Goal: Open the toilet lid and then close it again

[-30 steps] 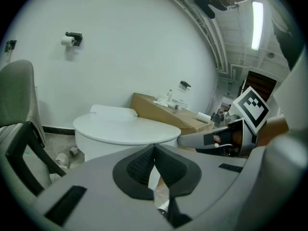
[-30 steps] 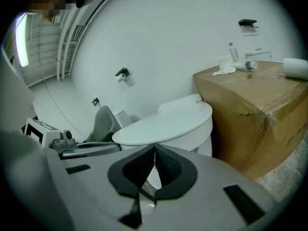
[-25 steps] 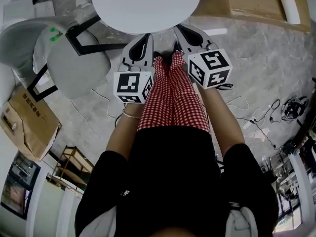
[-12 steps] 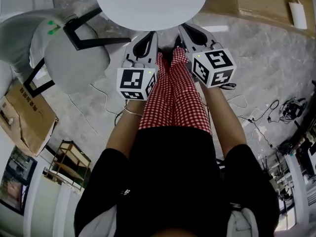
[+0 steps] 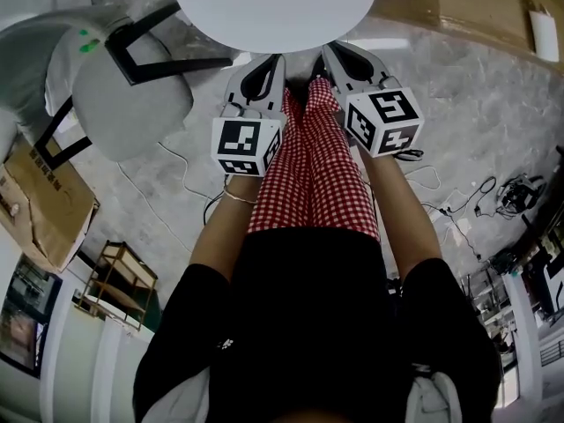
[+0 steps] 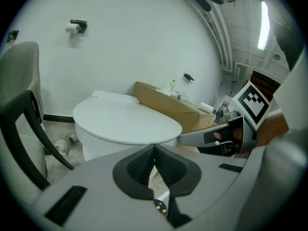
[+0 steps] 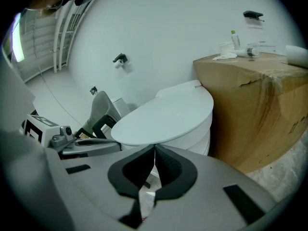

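Observation:
The toilet's white oval lid (image 5: 273,7) lies closed and flat, just ahead of both grippers. My left gripper (image 5: 267,60) is shut with nothing in it, its tips just short of the lid's front edge. My right gripper (image 5: 333,53) is shut and empty too, beside the left one. In the left gripper view the lid (image 6: 125,121) fills the middle above the left gripper (image 6: 154,149), and the right gripper (image 6: 211,136) shows at the side. In the right gripper view the lid (image 7: 168,114) sits over the white bowl, beyond the right gripper (image 7: 155,150).
A grey chair (image 5: 123,95) stands left of the toilet. A large cardboard box (image 5: 476,3) stands right of it, with small bottles on top (image 7: 236,44). Cables (image 5: 476,201) lie on the stone floor at right. A paper holder (image 6: 77,26) hangs on the wall.
Both grippers have edged slightly forward toward the lid's front edge. Their jaws stay shut and the lid has not moved.

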Demonstrator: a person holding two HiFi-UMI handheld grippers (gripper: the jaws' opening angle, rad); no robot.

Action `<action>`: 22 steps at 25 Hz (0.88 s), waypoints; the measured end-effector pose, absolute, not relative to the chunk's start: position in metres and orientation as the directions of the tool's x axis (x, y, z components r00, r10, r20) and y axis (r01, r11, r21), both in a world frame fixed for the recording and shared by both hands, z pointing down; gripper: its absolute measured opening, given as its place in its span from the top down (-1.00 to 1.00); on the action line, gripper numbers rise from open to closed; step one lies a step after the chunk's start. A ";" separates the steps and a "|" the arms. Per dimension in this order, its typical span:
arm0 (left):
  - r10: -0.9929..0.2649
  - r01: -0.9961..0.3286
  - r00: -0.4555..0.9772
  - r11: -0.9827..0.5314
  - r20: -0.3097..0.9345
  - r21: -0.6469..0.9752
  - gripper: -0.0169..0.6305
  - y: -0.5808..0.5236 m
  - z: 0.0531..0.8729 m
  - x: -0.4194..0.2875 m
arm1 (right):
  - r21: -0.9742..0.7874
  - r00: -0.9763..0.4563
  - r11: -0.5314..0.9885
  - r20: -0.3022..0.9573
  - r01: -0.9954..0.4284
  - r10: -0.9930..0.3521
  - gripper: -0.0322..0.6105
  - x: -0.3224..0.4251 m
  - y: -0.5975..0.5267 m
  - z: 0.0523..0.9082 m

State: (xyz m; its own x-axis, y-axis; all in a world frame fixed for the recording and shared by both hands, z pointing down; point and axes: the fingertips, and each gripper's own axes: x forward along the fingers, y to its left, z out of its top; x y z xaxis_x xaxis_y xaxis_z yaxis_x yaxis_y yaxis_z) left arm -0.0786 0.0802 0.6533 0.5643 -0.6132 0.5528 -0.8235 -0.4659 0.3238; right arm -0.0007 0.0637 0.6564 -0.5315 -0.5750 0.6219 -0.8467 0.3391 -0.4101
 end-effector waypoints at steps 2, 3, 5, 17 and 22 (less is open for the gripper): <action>-0.608 -0.822 0.566 -0.465 0.557 0.328 0.93 0.081 0.658 -0.079 | -0.408 -0.531 0.339 0.629 -0.847 -0.569 0.83 -0.001 0.065 0.661; -0.603 -0.821 0.567 -0.465 0.560 0.331 0.93 0.082 0.660 -0.079 | -0.405 -0.529 0.341 0.633 -0.848 -0.565 0.83 -0.001 0.065 0.662; -0.594 -0.820 0.568 -0.468 0.569 0.330 0.93 0.083 0.663 -0.079 | -0.395 -0.525 0.346 0.641 -0.851 -0.559 0.83 -0.001 0.066 0.665; -0.571 -0.820 0.567 -0.458 0.594 0.342 0.93 0.089 0.690 -0.080 | -0.401 -0.525 0.340 0.674 -0.851 -0.519 0.83 -0.003 0.073 0.693; -0.556 -0.817 0.571 -0.460 0.604 0.348 0.93 0.090 0.696 -0.078 | -0.400 -0.526 0.342 0.681 -0.850 -0.510 0.83 -0.002 0.073 0.698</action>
